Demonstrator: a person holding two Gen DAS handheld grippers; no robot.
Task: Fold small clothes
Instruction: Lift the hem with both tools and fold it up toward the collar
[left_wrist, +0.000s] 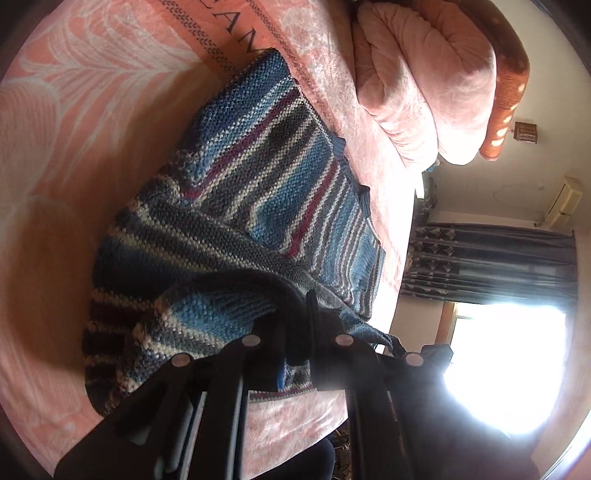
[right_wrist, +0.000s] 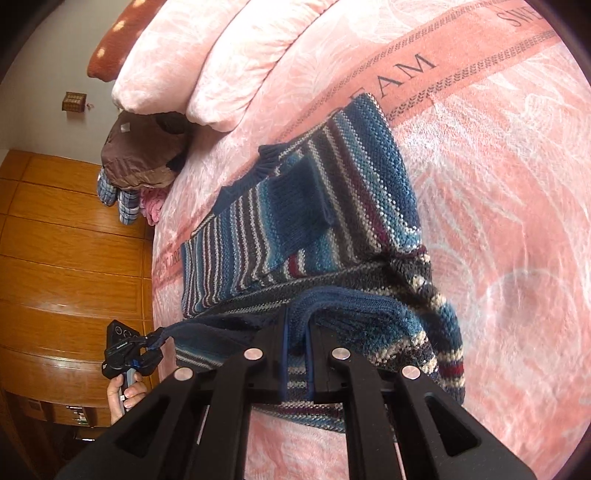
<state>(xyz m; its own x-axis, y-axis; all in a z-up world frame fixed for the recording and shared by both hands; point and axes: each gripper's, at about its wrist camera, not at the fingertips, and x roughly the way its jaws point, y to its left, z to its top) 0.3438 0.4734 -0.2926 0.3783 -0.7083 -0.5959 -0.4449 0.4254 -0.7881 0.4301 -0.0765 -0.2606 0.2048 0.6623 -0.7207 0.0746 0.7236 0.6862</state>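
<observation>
A blue, grey, white and maroon striped knit sweater lies on the pink bed blanket, its near edge lifted. My left gripper is shut on that raised dark-blue edge. In the right wrist view, the sweater stretches away from me and my right gripper is shut on a fold of its near edge. Further left there, a hand holds the left gripper, which pinches a corner of the same edge. The stretch of edge between the two grippers hangs taut above the blanket.
A folded pink quilt and an orange spotted pillow lie at the head of the bed. Brown and plaid clothes sit at the bed's edge. A wooden wardrobe stands beside the bed; a dark curtain hangs by a bright window.
</observation>
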